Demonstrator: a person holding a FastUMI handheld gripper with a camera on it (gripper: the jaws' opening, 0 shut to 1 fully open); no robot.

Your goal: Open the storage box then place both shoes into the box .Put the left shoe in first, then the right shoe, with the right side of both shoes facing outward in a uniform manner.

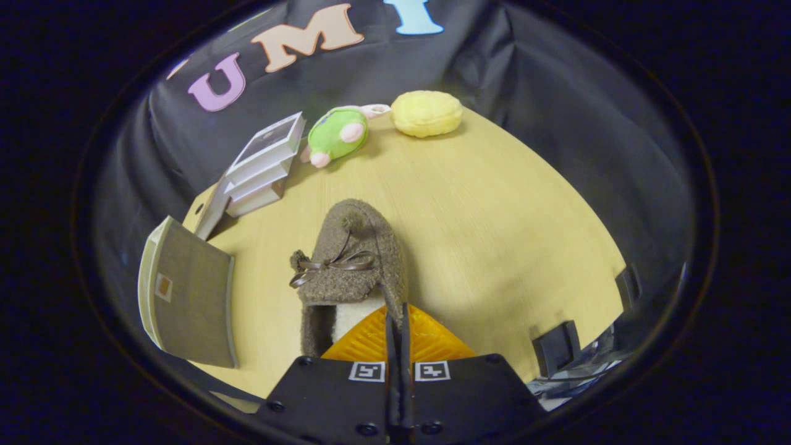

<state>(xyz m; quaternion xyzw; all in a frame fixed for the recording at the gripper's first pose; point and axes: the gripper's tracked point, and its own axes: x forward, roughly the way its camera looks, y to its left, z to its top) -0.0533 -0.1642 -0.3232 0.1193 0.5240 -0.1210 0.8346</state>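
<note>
A brown fuzzy shoe (352,259) with a thin brown bow lies straight ahead of my fingers, its toe pointing away from me. My gripper (398,318) is shut, and the two fingers pinch the right-hand rim of the shoe's opening near the heel. The pale lining shows inside that opening, just left of the fingers. To the left of the shoe stands the grey-brown storage box (188,296) with a small square tab on the face turned toward me. I cannot tell whether the shoe rests on the table or hangs just above it.
The round wooden table (494,235) stretches wide to the right of the shoe. Beyond the box is a white stack of small boxes (262,167). A green plush toy (337,133) and a yellow plush cushion (426,113) lie at the far edge. Black clamps (556,346) sit at the near right rim.
</note>
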